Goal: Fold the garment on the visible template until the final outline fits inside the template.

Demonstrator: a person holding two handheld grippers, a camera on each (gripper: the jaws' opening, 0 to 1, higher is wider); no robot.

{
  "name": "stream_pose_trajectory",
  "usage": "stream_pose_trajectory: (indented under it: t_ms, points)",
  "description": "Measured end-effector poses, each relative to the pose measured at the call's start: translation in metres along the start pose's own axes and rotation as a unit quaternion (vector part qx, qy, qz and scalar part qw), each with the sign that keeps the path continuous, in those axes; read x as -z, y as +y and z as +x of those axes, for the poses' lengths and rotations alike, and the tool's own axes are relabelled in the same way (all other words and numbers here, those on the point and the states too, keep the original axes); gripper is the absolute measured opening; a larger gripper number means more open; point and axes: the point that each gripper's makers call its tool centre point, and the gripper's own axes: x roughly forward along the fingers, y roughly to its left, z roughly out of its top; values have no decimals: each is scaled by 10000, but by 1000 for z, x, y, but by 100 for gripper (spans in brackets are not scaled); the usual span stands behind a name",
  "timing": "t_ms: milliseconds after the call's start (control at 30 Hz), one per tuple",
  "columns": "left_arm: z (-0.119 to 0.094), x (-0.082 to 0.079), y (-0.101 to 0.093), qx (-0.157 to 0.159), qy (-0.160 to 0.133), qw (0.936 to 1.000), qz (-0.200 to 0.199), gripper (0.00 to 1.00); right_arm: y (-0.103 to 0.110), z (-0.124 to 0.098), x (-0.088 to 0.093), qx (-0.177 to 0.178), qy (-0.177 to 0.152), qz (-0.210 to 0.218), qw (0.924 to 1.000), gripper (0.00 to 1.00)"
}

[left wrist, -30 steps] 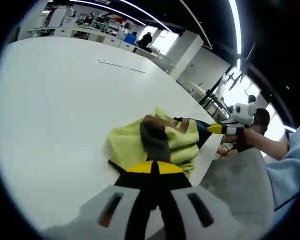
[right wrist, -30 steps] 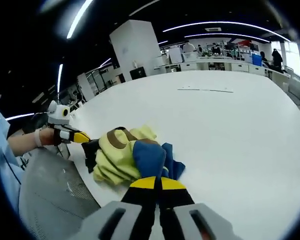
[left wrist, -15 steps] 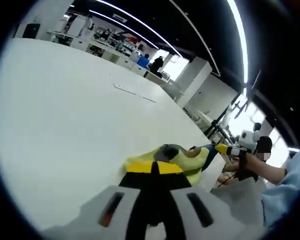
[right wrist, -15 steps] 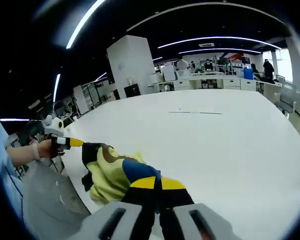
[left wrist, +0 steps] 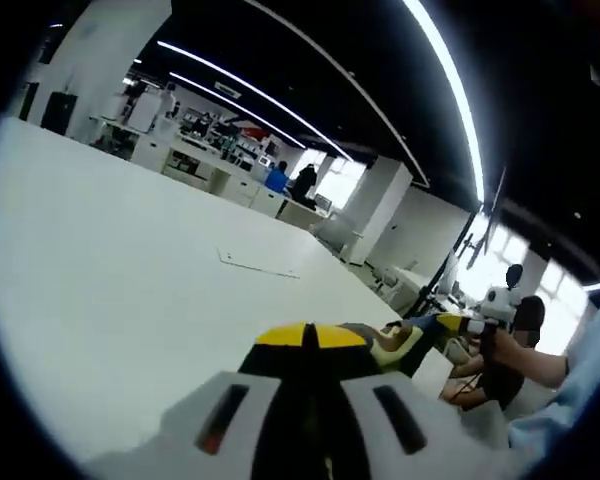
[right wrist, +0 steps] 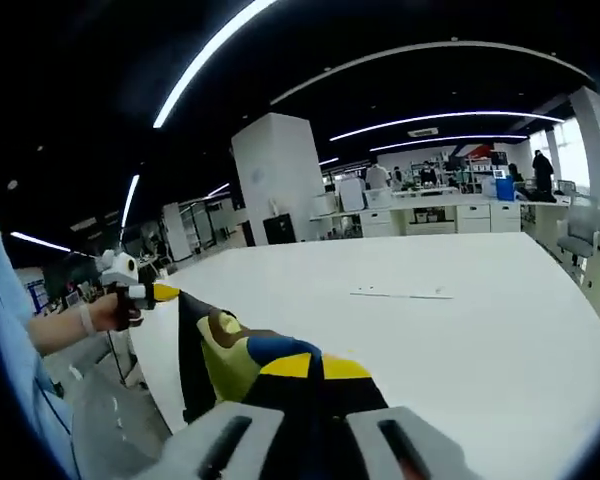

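The left gripper (left wrist: 305,337) is showing yellow tips on black jaws and a grey body. The right gripper (right wrist: 308,366) is looking the same. The person is wearing a light blue sleeve (right wrist: 15,400).

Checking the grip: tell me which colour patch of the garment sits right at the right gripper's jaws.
The blue patch, directly above the right gripper; the yellow-green and brown patches lie further left.

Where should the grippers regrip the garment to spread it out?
Probably at two outer edge corners, coming in from opposite sides. The garment hangs bunched between the left gripper and right gripper, both shut on folds of it, so no flat hem shows; lay it on the table first.
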Motion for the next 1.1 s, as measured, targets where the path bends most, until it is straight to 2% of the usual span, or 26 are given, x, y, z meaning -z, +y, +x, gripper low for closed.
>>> stream_pose_trajectory:
  t_ms: [100,200,300,367,400,467,533,567,600,633,700,733,800,867,967,1100]
  points:
    - [3,-25,-4,21,-148,9997,213,0,1,1,-22,-80,-198,47,9998,0]
    - [7,-37,-7,86,-213,9994,255,0,-2,6,-33,-122,-267,29,9996,0]
    - [14,-53,-1,108,-289,9986,429,0,-5,16,-44,-191,-314,-9,9993,0]
    - [21,-60,4,171,-306,9988,338,0,-7,21,-48,-198,-302,-66,9993,0]
    - [26,-60,6,240,-179,9990,319,0,-10,26,-51,-224,-308,-70,9992,0]
    - [33,-62,17,116,-60,9987,487,0,-14,34,-54,-251,-278,-109,9992,0]
    - [41,-66,23,164,6,9987,473,0,-19,44,-57,-271,-261,-123,9992,0]
    - [44,-63,25,181,181,9984,499,0,-21,47,-57,-285,-251,-126,9992,0]
    - [49,-65,34,64,290,9961,836,0,-25,53,-57,-291,-227,-136,9992,0]
    - [53,-66,37,69,333,9952,918,0,-28,57,-57,-291,-204,-134,9993,0]
    - [63,-69,43,148,354,9967,715,0,-33,67,-57,-303,-168,-122,9993,0]
    - [67,-68,46,159,402,9968,677,0,-36,70,-56,-305,-160,-122,9993,0]
    - [73,-64,55,75,526,9946,889,0,-42,79,-53,-300,-95,-126,9994,0]
    - [84,-54,65,44,674,9946,786,0,-52,89,-47,-297,-15,-97,9995,0]
    - [101,-38,84,-22,862,9936,730,0,-70,109,-29,-270,200,59,9994,0]
    - [121,-11,112,-269,1202,9887,855,0,-89,131,1,-240,564,166,9980,0]
